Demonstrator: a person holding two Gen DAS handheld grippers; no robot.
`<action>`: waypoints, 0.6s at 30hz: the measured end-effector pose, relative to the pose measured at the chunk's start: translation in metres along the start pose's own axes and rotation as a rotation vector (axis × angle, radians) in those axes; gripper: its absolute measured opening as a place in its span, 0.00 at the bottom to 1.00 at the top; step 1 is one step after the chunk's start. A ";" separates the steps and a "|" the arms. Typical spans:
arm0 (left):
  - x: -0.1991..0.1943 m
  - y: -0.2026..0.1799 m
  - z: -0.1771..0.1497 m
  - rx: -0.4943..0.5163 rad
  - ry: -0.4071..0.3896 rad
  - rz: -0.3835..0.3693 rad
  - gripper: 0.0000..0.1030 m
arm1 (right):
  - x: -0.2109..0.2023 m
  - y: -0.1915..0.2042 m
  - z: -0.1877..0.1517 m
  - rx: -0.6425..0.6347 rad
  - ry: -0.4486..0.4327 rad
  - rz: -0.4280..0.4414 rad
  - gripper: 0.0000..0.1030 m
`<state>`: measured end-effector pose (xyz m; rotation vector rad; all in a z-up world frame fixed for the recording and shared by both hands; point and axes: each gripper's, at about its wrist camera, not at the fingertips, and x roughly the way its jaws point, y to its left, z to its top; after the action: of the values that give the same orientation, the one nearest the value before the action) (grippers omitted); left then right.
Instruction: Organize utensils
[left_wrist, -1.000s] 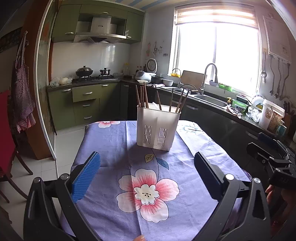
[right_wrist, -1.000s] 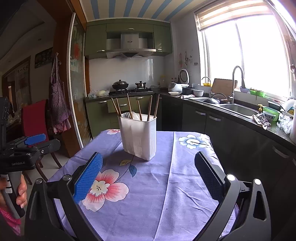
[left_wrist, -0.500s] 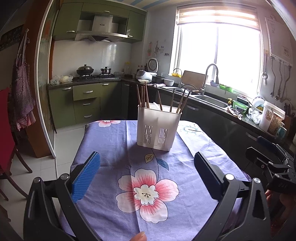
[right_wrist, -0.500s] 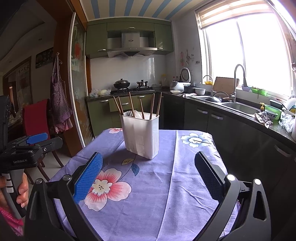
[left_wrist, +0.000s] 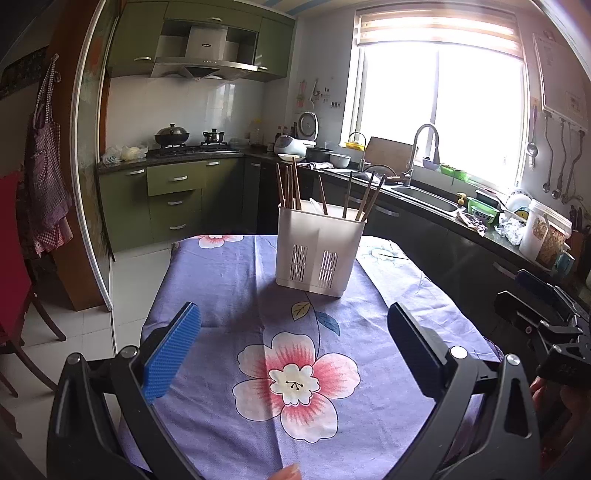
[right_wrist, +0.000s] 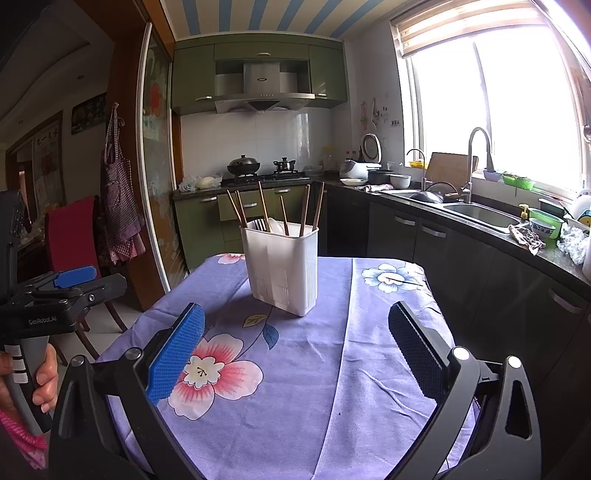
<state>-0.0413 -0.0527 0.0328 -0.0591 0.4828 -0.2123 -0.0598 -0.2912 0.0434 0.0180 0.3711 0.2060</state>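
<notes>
1. The left gripper (left_wrist: 293, 341) has a matte black frame with two angled fingers; the finger at 9 o'clock carries a blue textured pad, and round silver screws sit at the joints.
2. The right gripper (right_wrist: 295, 341) looks the same.
3. Seen from the right wrist view, the left gripper's black body bears white "GenRobot.AI" lettering above a grey handle.
4. A pink sleeve (right_wrist: 20, 437) shows at 8 o'clock.

Floral-clothed table (left_wrist: 229, 273), white utensil holder (left_wrist: 317, 251)
</notes>
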 end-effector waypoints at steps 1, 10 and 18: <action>0.000 0.000 0.000 -0.003 0.001 0.000 0.93 | 0.000 0.000 0.000 0.000 0.000 0.000 0.95; 0.000 0.001 0.000 -0.004 0.000 0.007 0.93 | 0.001 0.001 -0.001 0.001 0.003 0.002 0.95; -0.001 0.003 -0.001 -0.007 0.005 0.011 0.93 | 0.006 0.002 -0.005 0.002 0.009 0.007 0.95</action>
<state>-0.0420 -0.0492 0.0316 -0.0629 0.4885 -0.2003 -0.0568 -0.2884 0.0363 0.0207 0.3804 0.2130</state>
